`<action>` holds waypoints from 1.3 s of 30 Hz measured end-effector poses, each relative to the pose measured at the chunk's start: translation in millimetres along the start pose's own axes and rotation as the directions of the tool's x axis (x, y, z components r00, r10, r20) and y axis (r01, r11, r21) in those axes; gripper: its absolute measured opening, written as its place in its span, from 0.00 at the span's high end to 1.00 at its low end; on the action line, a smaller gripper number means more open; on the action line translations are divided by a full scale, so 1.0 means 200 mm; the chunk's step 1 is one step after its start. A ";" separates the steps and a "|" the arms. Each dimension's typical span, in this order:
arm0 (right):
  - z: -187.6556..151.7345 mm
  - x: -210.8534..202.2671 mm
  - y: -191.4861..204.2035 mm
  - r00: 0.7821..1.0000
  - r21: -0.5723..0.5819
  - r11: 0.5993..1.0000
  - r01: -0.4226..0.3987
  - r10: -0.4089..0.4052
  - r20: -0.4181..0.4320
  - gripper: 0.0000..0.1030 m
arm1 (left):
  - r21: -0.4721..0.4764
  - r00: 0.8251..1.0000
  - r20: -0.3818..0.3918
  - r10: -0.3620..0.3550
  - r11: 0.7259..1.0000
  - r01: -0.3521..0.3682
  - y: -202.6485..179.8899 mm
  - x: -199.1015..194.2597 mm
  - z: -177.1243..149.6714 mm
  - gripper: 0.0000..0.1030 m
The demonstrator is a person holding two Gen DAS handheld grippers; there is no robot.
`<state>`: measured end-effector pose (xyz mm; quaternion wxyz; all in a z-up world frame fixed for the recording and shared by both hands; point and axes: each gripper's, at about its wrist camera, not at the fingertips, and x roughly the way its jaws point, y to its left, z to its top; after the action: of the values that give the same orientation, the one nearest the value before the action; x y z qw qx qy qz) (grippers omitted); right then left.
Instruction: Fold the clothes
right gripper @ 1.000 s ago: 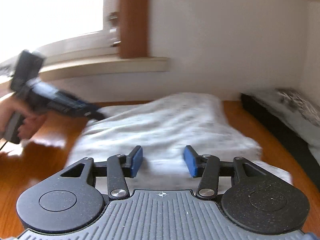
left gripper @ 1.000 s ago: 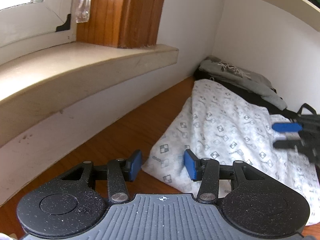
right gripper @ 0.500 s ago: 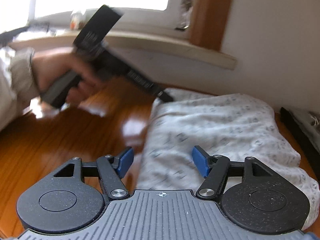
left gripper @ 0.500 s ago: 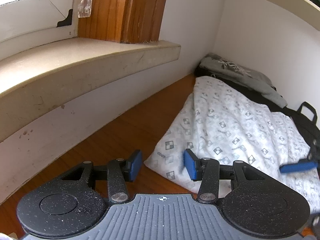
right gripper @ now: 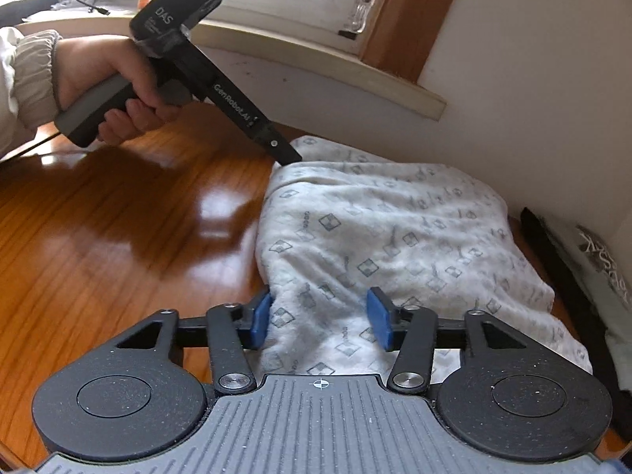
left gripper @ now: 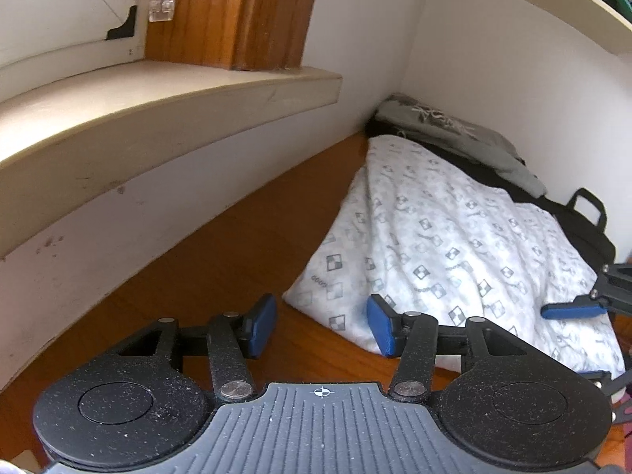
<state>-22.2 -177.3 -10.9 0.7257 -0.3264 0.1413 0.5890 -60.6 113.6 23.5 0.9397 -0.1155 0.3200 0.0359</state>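
We see the white patterned garment [right gripper: 395, 245] lying as a thick, roughly folded bundle on the brown wooden floor [right gripper: 98, 237], near the corner where the two white walls meet; its long axis runs from our near side away toward that corner, along the wall under the window sill [left gripper: 158, 102]. Beyond it, against the side wall, lie a grey garment [left gripper: 454, 134] and a black bag [left gripper: 588, 221]. The right gripper [right gripper: 320, 320] is the nearer one: the near edge of the bundle lies directly between its blue fingers [right gripper: 260, 320], the left pad seems to touch the cloth, and the jaws are closing at about half width, not yet pinching it, as far as we can judge. The left gripper [left gripper: 322, 326] stands at the other near corner of the bundle, half open and empty; that corner lies just ahead of its fingers [left gripper: 381, 330] and a little to the right, with bare floor under the gap. So we think the coming move is a grasp of this near edge by both, then a fold away along the long axis. On the left tool, held by a hand [right gripper: 118, 94] in a light sleeve, we read "DAS" and "GenRobot.AI". The grey garment has a pale print, not readable for us.
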 end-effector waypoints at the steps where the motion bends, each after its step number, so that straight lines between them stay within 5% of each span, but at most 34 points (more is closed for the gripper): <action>1: -0.01 0.00 0.00 1.000 -0.001 1.000 0.001 -0.001 0.002 0.55 | -0.001 1.000 0.006 -0.007 1.000 0.007 -0.01 0.00 0.00 0.56; 4: -0.01 0.00 0.01 1.000 -0.015 1.000 0.003 -0.003 0.007 0.58 | -0.018 0.999 0.036 -0.023 1.000 0.024 -0.01 0.00 0.00 0.88; 9: -0.04 -0.01 0.00 1.000 -0.036 0.999 -0.007 0.007 -0.010 0.80 | -0.041 0.994 0.112 0.003 0.999 0.002 0.00 -0.09 0.04 0.92; 11: -0.05 -0.03 0.00 1.000 -0.040 0.999 -0.014 0.013 -0.022 0.83 | -0.021 0.991 0.120 0.056 0.998 -0.054 0.01 -0.13 0.06 0.97; 13: -0.06 -0.04 -0.01 0.999 -0.056 0.998 -0.008 0.006 -0.034 0.84 | -0.022 0.974 0.130 0.188 0.982 -0.186 0.04 -0.16 0.05 1.00; 19: -0.13 -0.11 -0.10 0.998 -0.042 0.999 0.013 -0.015 -0.056 0.85 | -0.067 0.995 0.072 0.070 0.996 -0.065 0.11 -0.18 0.04 1.00; 26: -0.14 -0.15 -0.21 0.991 0.017 0.991 0.131 -0.131 0.023 0.85 | 0.082 0.998 -0.001 -0.062 0.995 0.061 -0.12 -0.13 0.02 0.71; 27: -0.14 -0.16 -0.22 0.990 0.021 0.990 0.136 -0.137 0.035 0.85 | 0.104 0.998 -0.007 -0.063 0.993 0.064 -0.16 -0.13 0.01 0.71; 31: -0.12 -0.17 -0.26 0.986 0.040 0.989 0.144 -0.147 0.080 0.86 | 0.212 0.998 -0.033 -0.045 0.976 0.051 -0.30 -0.14 -0.04 0.45; 39: -0.05 -0.21 -0.41 0.973 0.103 0.983 0.152 -0.167 0.157 0.86 | 0.294 0.999 -0.051 0.010 0.956 0.006 -0.47 -0.07 -0.17 0.43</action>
<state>46.3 -223.4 30.7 0.7939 -0.2535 0.0807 0.5467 -78.9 14.8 23.9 0.9377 0.0250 0.3463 -0.0143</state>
